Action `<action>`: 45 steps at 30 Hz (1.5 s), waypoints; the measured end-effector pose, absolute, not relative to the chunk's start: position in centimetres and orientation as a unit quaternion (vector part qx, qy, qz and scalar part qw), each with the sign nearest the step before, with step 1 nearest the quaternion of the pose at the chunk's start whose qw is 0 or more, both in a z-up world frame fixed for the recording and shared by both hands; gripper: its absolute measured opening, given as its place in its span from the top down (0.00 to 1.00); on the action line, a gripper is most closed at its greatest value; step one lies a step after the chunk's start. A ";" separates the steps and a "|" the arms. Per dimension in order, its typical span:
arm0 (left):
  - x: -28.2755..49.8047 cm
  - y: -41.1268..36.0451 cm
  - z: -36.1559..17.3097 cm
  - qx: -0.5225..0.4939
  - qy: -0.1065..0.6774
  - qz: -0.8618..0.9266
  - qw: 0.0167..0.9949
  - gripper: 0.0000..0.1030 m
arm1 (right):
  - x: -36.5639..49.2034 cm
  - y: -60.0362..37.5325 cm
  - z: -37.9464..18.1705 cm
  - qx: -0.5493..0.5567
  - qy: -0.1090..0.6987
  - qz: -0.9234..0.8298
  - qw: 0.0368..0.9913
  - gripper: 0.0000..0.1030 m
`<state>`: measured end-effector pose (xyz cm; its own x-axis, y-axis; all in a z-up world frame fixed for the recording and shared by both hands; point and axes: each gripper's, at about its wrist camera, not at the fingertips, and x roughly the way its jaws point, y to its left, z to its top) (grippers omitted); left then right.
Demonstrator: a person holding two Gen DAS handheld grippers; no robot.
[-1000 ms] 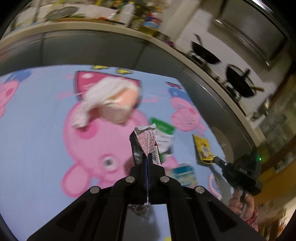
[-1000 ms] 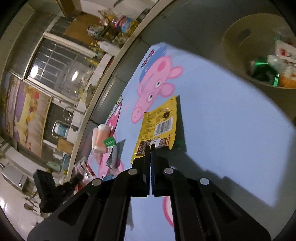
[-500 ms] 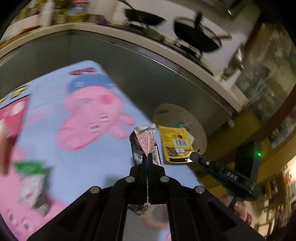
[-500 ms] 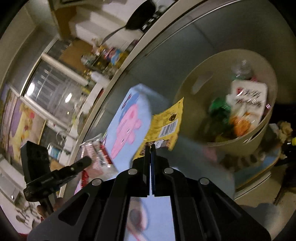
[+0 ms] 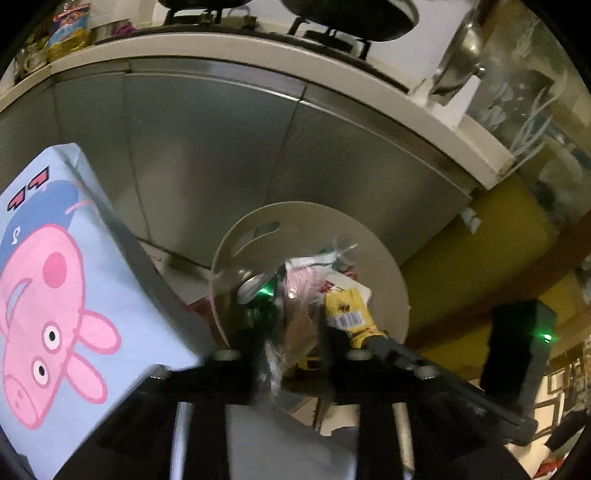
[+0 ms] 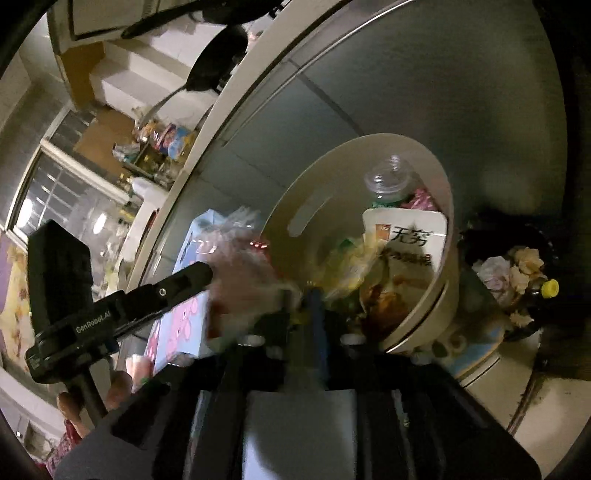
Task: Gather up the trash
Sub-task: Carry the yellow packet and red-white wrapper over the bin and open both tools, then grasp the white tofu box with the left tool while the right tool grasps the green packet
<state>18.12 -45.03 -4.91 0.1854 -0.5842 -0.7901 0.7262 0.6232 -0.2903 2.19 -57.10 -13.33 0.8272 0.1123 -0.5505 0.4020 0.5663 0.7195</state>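
**Both grippers opened over the trash bin**

The left gripper (image 5: 291, 350) is held above the round beige trash bin (image 5: 391, 258), which stands on the floor against the grey cabinet front (image 5: 221, 147), just off the corner of the table covered with a light-blue cartoon-pig cloth (image 5: 122, 291). Its jaws are opening and are seen spread apart; a crumpled silver-and-red wrapper (image 5: 303, 306) is caught, blurred, in the gap between them, and whether the pads are touched by it cannot be told. In the same view a yellow snack packet (image 5: 351, 314) is seen at the tip of the right gripper (image 6: 306, 306), over the bin's near rim.

The right gripper's jaws are opening as well. In its own view only a blurred yellow shape is made out just ahead of the fingers, above the bin's contents, and contact with the pads cannot be told. Inside the bin a clear plastic bottle (image 6: 391, 181), a white printed pouch (image 6: 406, 236) and some green and pink scraps are piled. Pans (image 5: 351, 18) are set on the worktop above the cabinet.
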 end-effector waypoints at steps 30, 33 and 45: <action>5.0 -9.7 -5.6 -0.029 0.454 -0.305 0.836 0.67 | 3.7 -36.8 -8.8 0.284 0.319 -0.017 0.904 0.61; 5.9 -7.8 -6.5 -0.077 0.472 -0.298 0.826 0.67 | 4.7 -33.9 -10.7 0.331 0.361 0.070 0.869 0.75; 8.5 -6.7 -7.7 -0.129 0.475 -0.298 0.818 0.39 | 7.6 -23.3 -13.0 0.309 0.453 0.189 0.815 0.92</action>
